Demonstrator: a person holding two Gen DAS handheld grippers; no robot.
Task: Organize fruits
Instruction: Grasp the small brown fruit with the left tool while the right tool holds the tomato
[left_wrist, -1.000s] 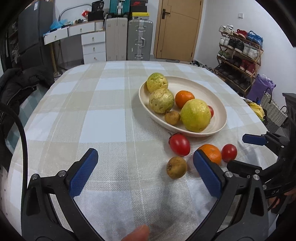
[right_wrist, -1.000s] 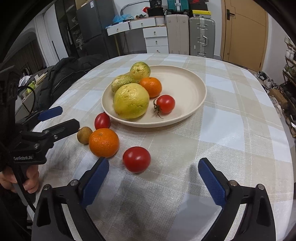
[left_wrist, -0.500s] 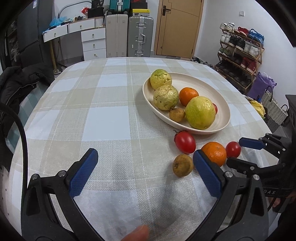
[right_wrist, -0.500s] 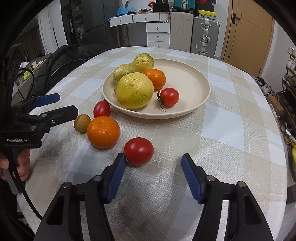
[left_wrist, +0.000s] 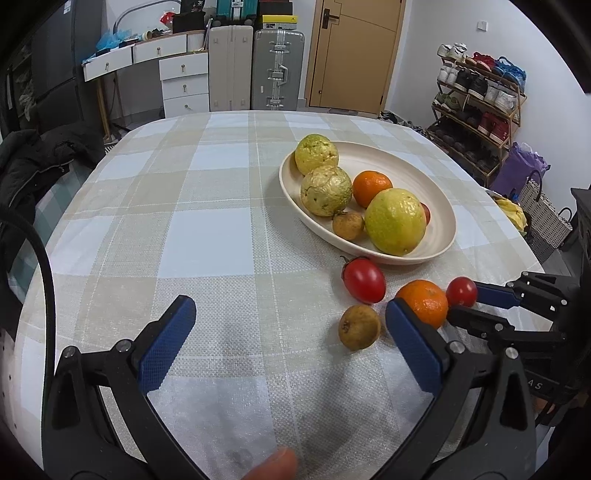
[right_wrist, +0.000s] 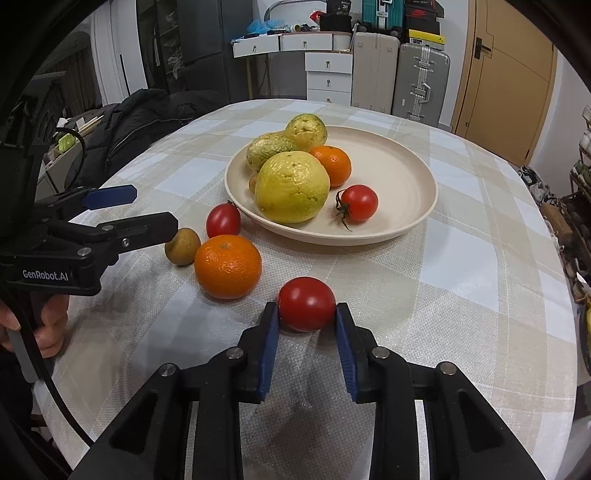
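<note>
A small red tomato (right_wrist: 306, 299) lies on the checked tablecloth, and my right gripper (right_wrist: 306, 314) is shut on it, with a blue pad pressed to each side. The left wrist view shows the same tomato (left_wrist: 461, 291) between the right gripper's (left_wrist: 467, 303) fingers. My left gripper (left_wrist: 290, 306) stands wide open over bare cloth, holding nothing. Beside it lie a brown fruit (left_wrist: 359, 326), an orange (left_wrist: 421, 301) and a plum tomato (left_wrist: 364, 279). The cream plate (right_wrist: 424, 184) holds several fruits: yellow-green ones, an orange and a tomato.
A dark jacket (right_wrist: 147, 118) hangs on a chair at the table's left edge. Suitcases (left_wrist: 277, 70) and white drawers stand beyond the far edge, with a shoe rack (left_wrist: 480, 96) to the right. A person's hand (right_wrist: 48, 325) grips the left tool.
The right gripper's jaws went from wide open to shut on the red tomato, edging closer to it. The left gripper stayed put and open.
</note>
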